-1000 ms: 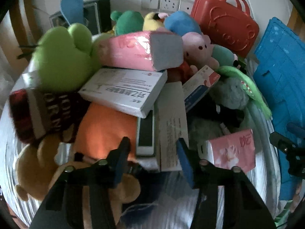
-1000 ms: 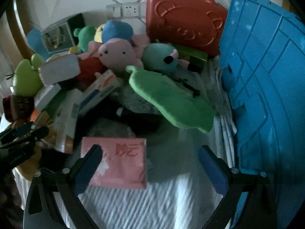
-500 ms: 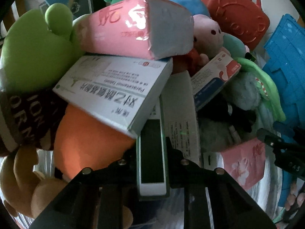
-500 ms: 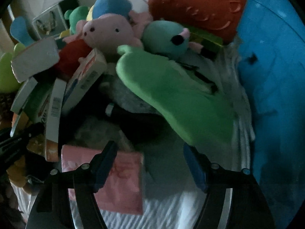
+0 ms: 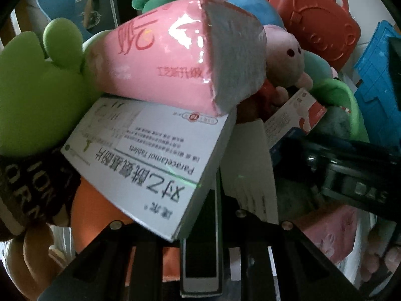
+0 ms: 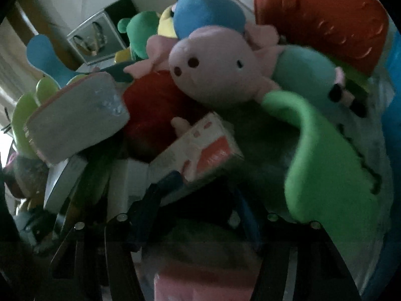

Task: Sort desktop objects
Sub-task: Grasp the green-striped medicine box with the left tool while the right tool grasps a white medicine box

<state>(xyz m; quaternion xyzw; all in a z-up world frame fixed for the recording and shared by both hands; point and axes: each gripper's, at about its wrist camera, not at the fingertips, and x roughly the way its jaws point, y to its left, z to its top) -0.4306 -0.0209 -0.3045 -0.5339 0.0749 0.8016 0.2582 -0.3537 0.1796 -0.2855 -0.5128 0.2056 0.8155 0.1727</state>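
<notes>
Gripping a slim white box (image 5: 200, 238) in left gripper (image 5: 200, 225) jaws

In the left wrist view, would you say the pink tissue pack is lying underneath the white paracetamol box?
No, the pink tissue pack rests on top of the white paracetamol box, overlapping the box's upper edge.

We count two pink tissue packs (image 5: 180, 57) (image 5: 333, 228) | four medicine boxes (image 5: 155, 160) (image 5: 290, 120) (image 5: 250, 165) (image 5: 200, 240) | one red case (image 5: 315, 17) | one blue crate (image 5: 378, 67) | one pink pig plush (image 6: 220, 67)
</notes>
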